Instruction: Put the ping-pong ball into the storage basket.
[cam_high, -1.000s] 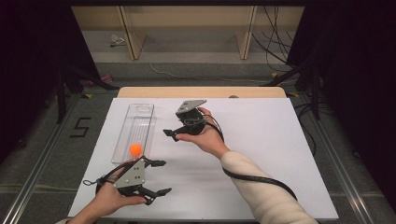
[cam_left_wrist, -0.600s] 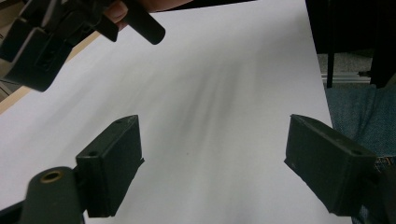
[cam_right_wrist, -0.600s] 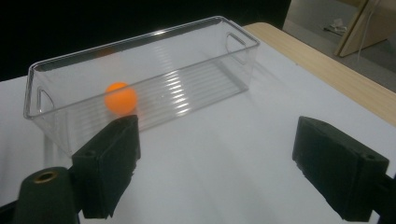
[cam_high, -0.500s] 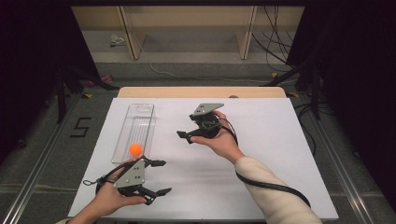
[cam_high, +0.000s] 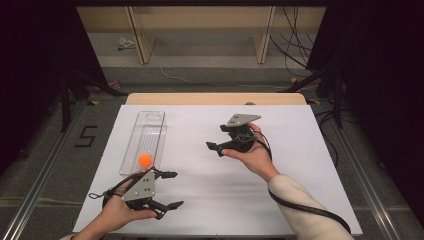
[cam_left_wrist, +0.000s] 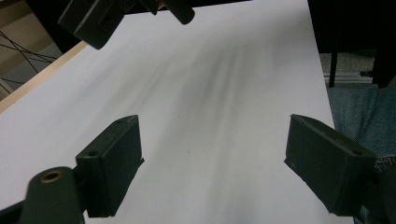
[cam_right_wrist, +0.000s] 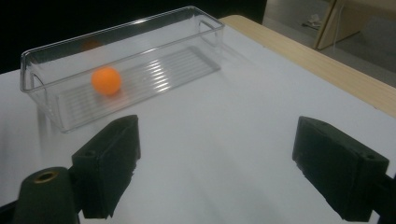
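Two grippers, ours: left gripper (cam_high: 167, 190) and right gripper (cam_high: 216, 146) fingers wide apart, empty; small orange ball (cam_right_wrist: 106, 80) in clear ribbed plastic bin (cam_right_wrist: 187, 35) on smooth white worktop (cam_high: 200, 170).

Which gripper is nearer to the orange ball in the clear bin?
Left. The left gripper sits just in front of the orange ball, outside the clear bin. The right gripper is farther off, over mid-table.

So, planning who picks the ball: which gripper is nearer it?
The left gripper, at the table's near edge just below the orange ball; the right gripper is farther off at mid-table.
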